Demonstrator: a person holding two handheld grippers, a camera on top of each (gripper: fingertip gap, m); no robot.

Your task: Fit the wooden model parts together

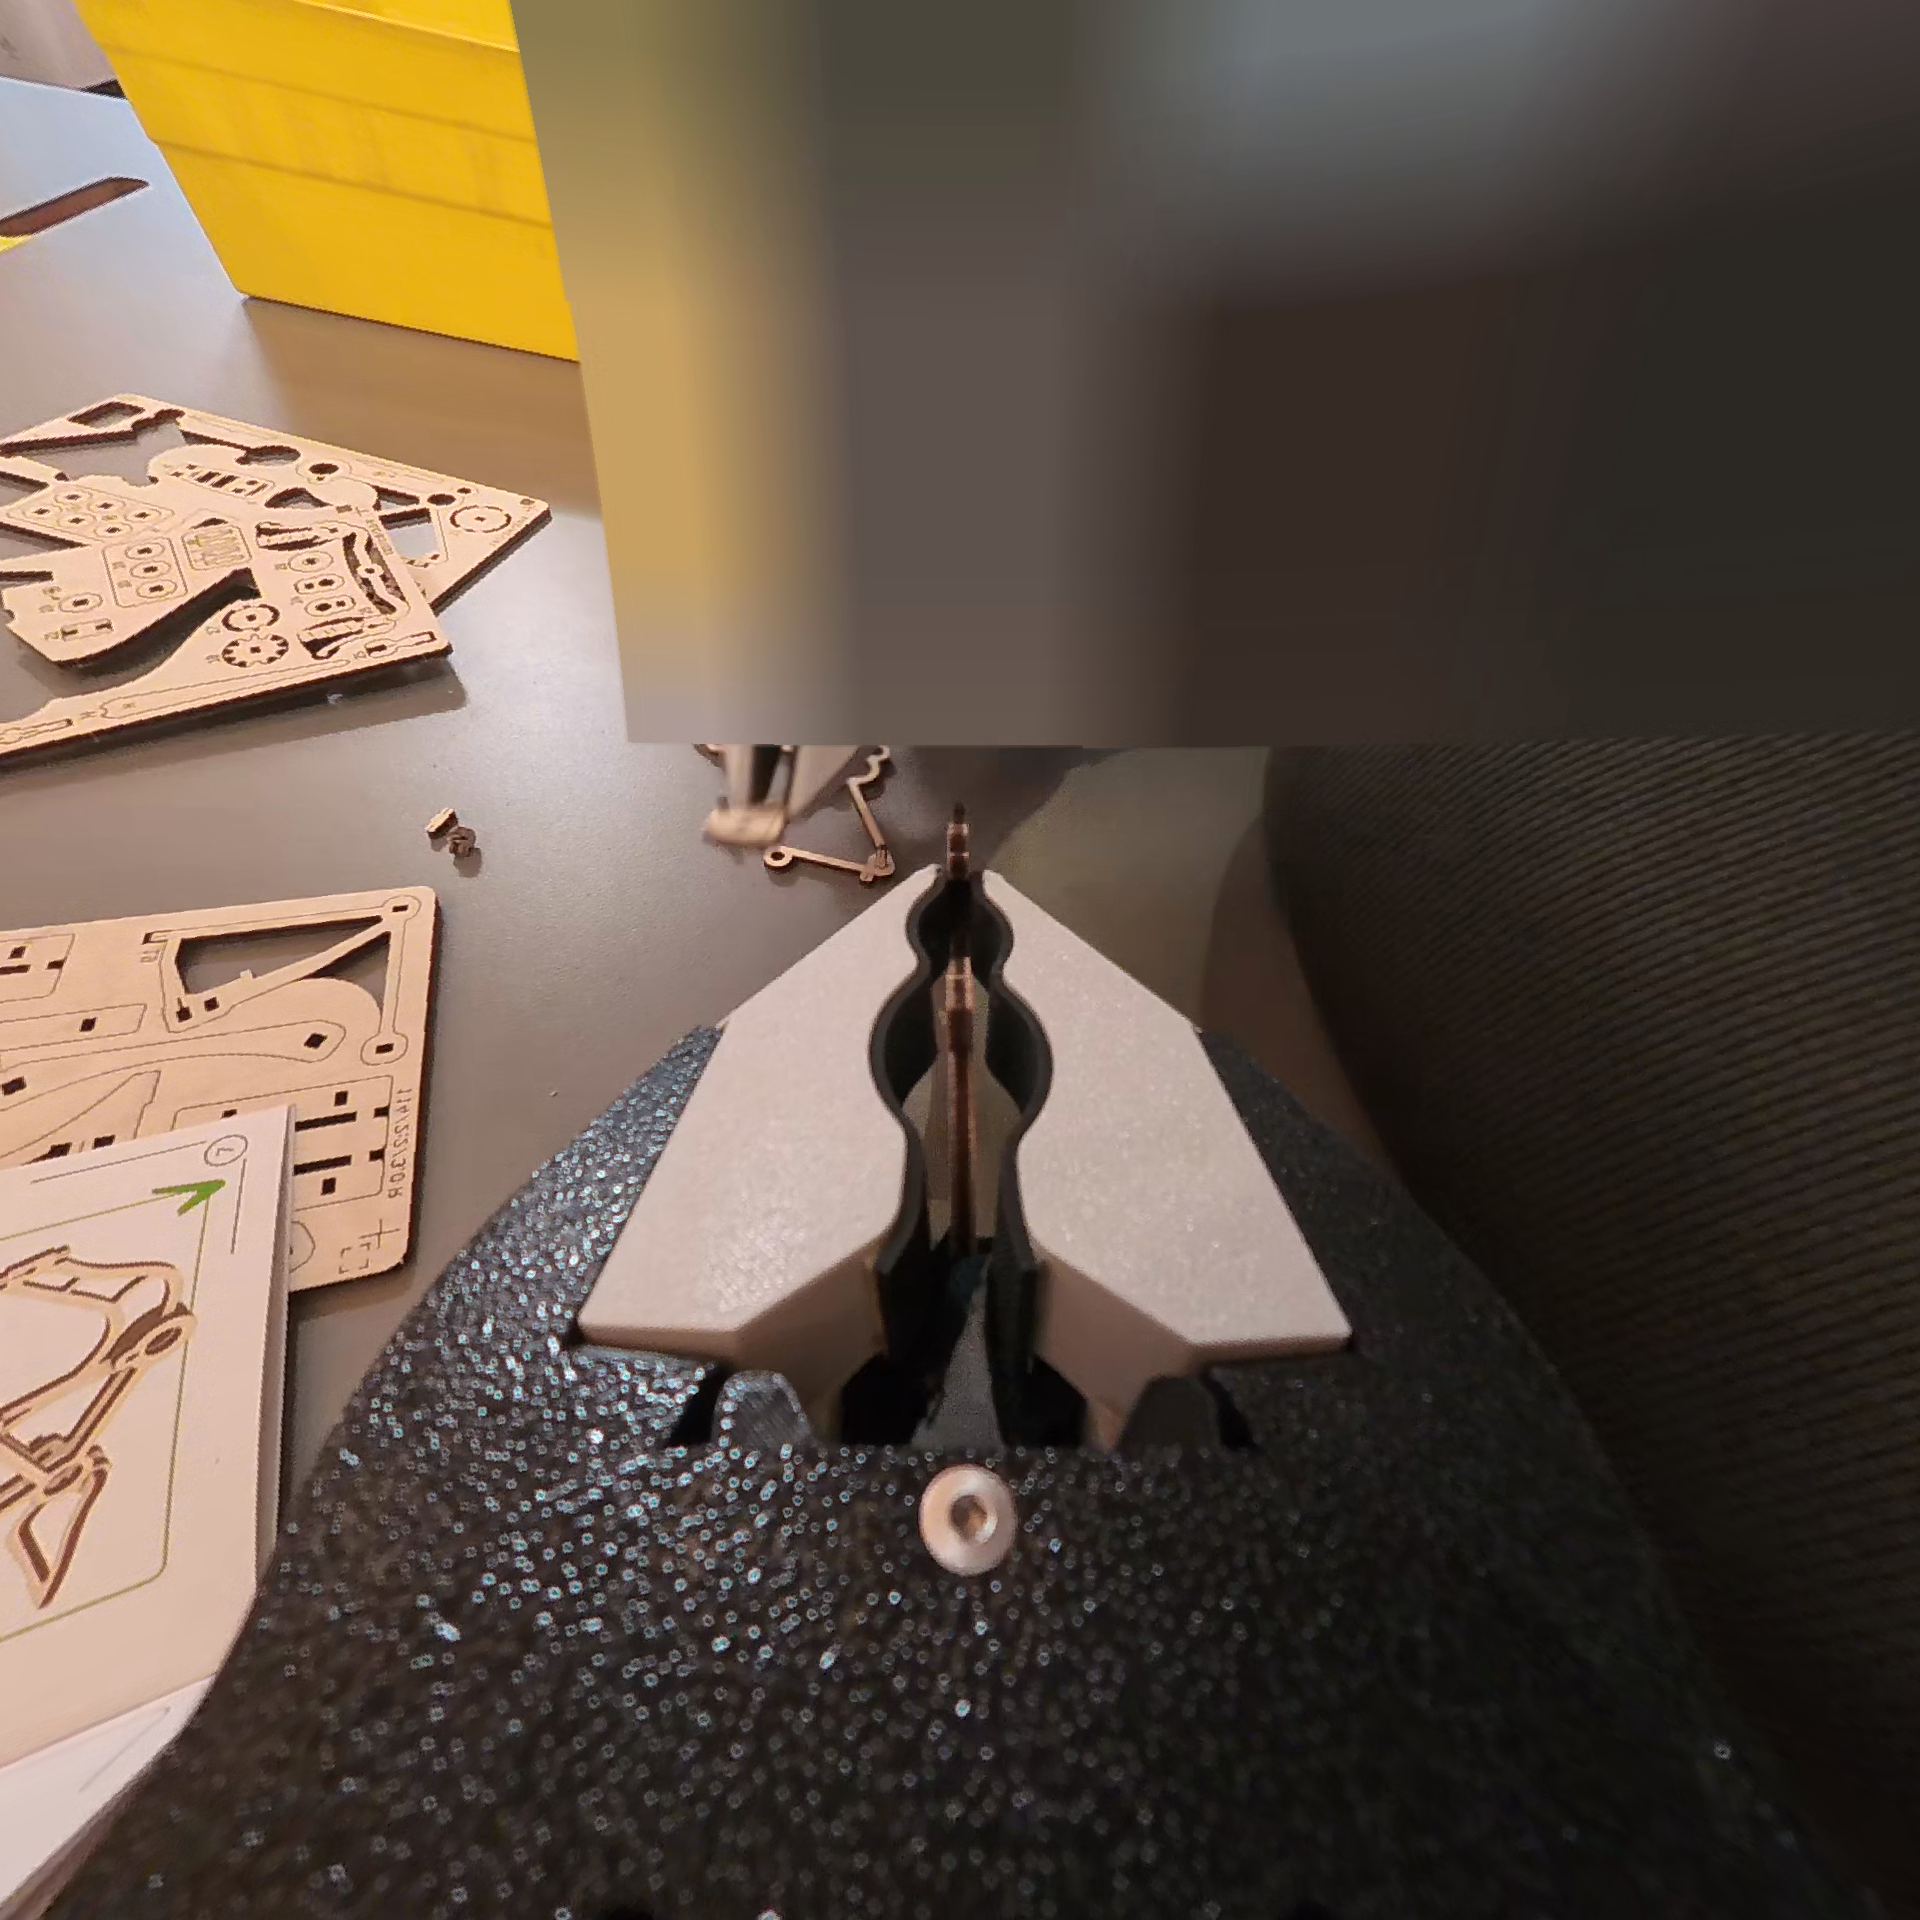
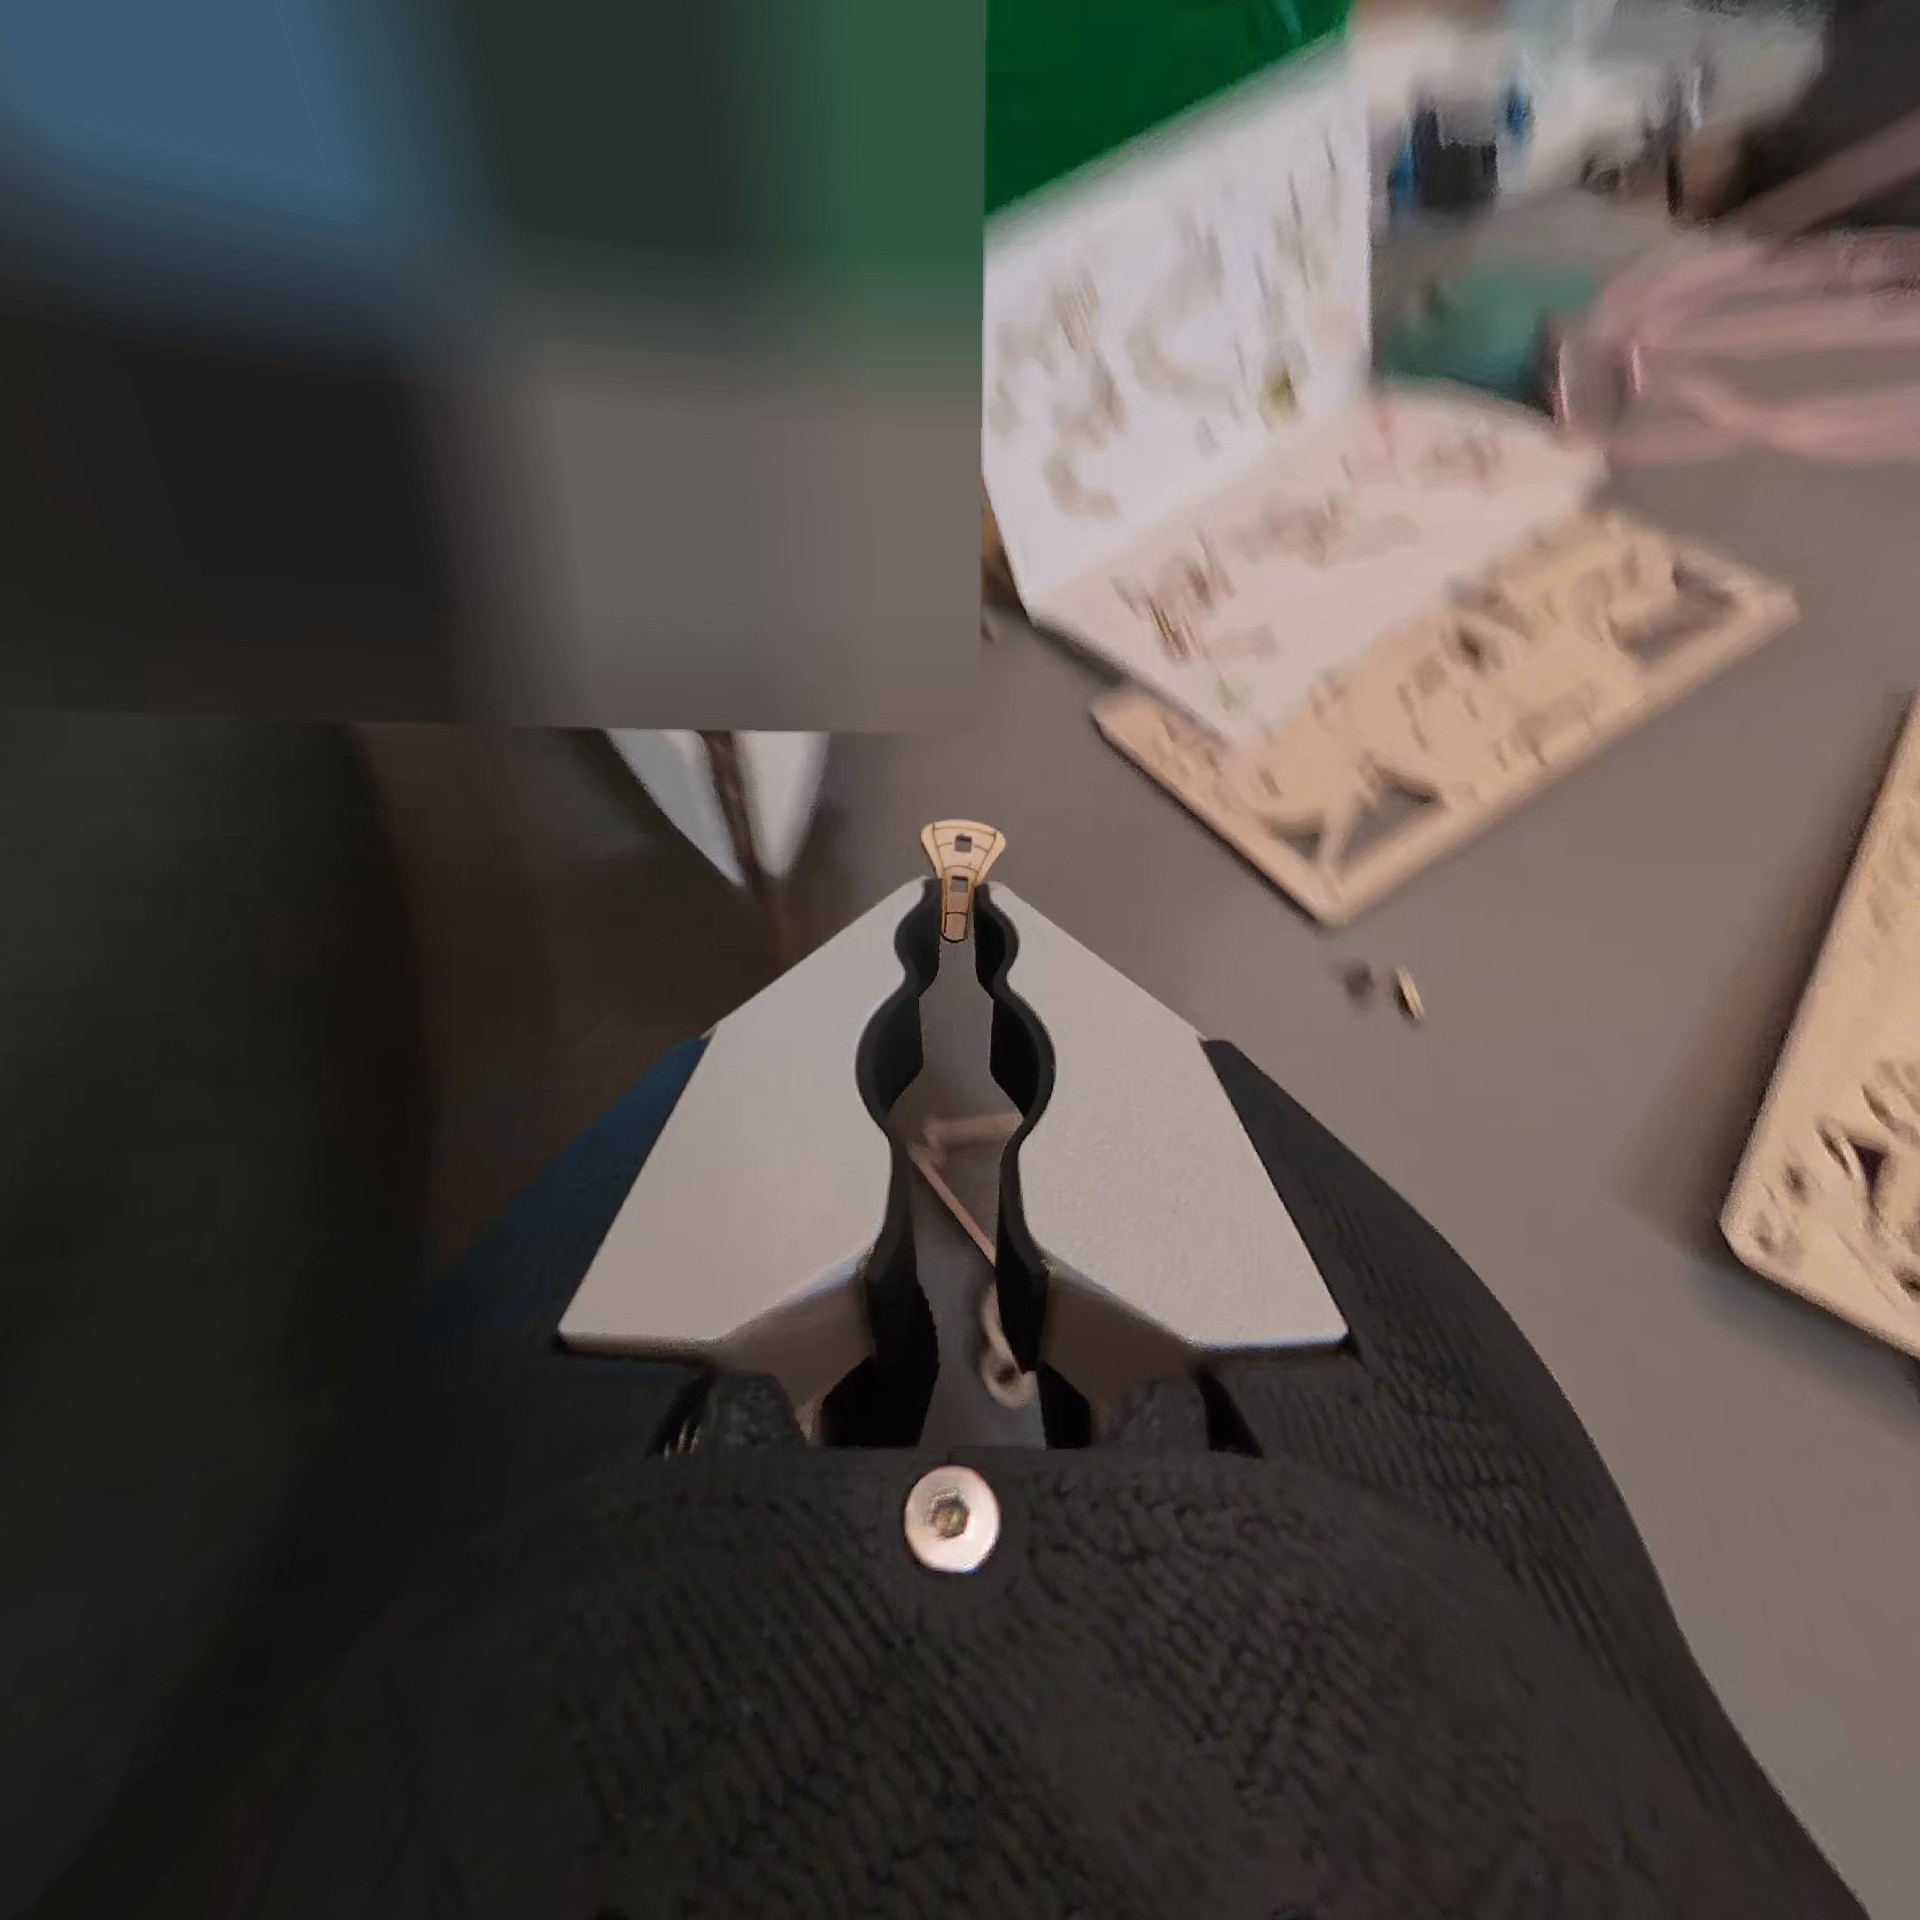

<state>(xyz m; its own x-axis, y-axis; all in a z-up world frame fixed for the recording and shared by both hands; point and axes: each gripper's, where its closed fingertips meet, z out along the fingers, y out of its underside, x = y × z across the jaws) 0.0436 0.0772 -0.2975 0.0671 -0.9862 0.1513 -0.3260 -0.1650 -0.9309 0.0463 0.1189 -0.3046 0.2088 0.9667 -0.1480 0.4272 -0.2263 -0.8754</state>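
My left gripper (image 1: 958,883) is shut on a thin flat wooden part (image 1: 957,1023), held edge-on between the grey fingers, its tip poking out past them. My right gripper (image 2: 958,885) is shut on a small fan-shaped wooden part (image 2: 963,854) whose wide end sticks out beyond the fingertips. The other gripper (image 1: 774,784) shows just ahead in the left wrist view, partly hidden by a blurred patch. A thin wooden linkage piece (image 1: 831,857) lies on the dark table (image 1: 582,790) ahead of my left gripper; another thin wooden piece (image 2: 961,1195) shows below my right fingers.
Laser-cut wooden sheets (image 1: 239,561) (image 1: 208,1039) lie at the left, with an instruction booklet (image 1: 125,1351) and small offcuts (image 1: 453,831). A yellow box (image 1: 343,156) stands behind. The right wrist view shows blurred sheets (image 2: 1455,717) (image 2: 1839,1143), an open booklet (image 2: 1195,395) and a hand (image 2: 1745,343). The gap from one gripper's tips to the other's is roughly 4 cm.
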